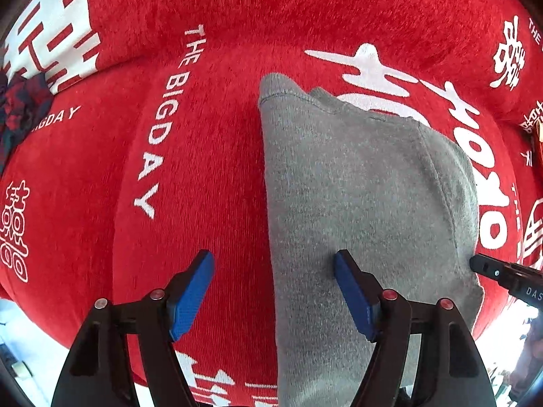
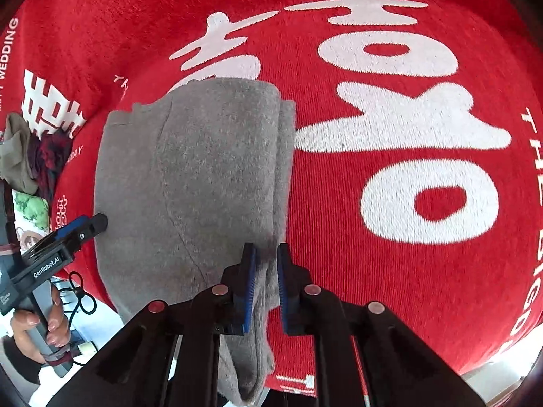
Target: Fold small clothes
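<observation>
1. Right wrist view: the gray garment (image 2: 190, 183) lies on the red cloth (image 2: 407, 271), its long axis running away from the camera and its near end hanging over the cloth's near edge.
2. The right gripper (image 2: 266, 285) is nearly closed on the garment's right folded edge, which passes between its pads.
3. The left gripper (image 1: 273, 291) is wide open and holds nothing; the garment's left edge lies between its jaws.
4. I judge that the right one is better placed.
</observation>
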`<control>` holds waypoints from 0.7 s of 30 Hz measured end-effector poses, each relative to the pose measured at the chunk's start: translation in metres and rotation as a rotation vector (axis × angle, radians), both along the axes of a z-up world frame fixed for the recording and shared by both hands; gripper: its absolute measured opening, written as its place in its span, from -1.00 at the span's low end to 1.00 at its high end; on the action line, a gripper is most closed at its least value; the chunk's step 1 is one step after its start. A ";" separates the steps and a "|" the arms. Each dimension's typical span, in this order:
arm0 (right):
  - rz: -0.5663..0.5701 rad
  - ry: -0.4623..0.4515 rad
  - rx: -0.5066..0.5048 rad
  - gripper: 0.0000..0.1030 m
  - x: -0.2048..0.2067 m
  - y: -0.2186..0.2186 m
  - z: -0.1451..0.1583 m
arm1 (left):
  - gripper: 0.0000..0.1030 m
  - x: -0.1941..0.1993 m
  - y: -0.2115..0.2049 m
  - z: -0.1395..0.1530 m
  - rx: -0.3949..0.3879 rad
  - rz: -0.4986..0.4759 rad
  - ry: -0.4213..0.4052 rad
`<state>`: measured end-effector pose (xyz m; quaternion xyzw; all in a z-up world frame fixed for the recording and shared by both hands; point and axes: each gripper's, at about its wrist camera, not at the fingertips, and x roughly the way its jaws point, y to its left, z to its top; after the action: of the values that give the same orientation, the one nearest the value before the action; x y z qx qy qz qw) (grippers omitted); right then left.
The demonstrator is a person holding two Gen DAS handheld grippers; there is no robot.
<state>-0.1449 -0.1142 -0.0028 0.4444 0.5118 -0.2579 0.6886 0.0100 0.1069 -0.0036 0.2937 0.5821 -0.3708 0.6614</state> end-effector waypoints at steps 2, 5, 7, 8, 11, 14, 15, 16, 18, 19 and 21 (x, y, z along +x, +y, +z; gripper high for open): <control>0.006 0.016 0.000 -0.77 0.002 0.002 -0.001 | 0.45 -0.001 0.001 0.001 0.009 -0.003 0.000; -0.002 0.040 -0.015 -0.77 0.003 0.006 0.006 | 0.45 -0.003 0.002 0.003 0.025 -0.006 -0.005; -0.001 0.032 -0.049 -0.77 0.005 0.011 0.017 | 0.45 -0.004 0.004 0.005 0.034 -0.007 -0.006; 0.005 0.020 -0.060 -0.77 0.007 0.014 0.021 | 0.45 -0.005 0.006 0.006 0.037 -0.009 -0.006; 0.061 0.010 -0.056 -0.77 0.017 0.029 0.026 | 0.45 -0.008 0.011 0.008 0.052 -0.017 -0.010; 0.125 0.090 -0.064 -0.77 0.027 0.041 0.014 | 0.45 -0.012 0.017 0.009 0.070 -0.017 -0.007; 0.126 0.102 -0.064 -0.77 0.027 0.041 0.010 | 0.45 -0.013 0.019 0.010 0.077 -0.015 -0.004; 0.113 0.101 -0.052 -0.77 0.025 0.038 0.009 | 0.45 -0.014 0.021 0.010 0.084 -0.014 -0.003; 0.090 0.100 -0.023 -0.77 0.023 0.033 0.008 | 0.45 -0.016 0.026 0.012 0.100 -0.020 -0.001; 0.086 0.110 -0.013 -0.77 0.023 0.030 0.009 | 0.45 -0.017 0.029 0.013 0.106 -0.024 -0.003; 0.091 0.142 -0.019 -0.56 0.022 0.028 0.011 | 0.45 -0.019 0.034 0.016 0.119 -0.031 -0.004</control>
<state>-0.1231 -0.0862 0.0079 0.3946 0.5765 -0.2621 0.6658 -0.0086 0.1409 0.0122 0.3421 0.5972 -0.3450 0.6382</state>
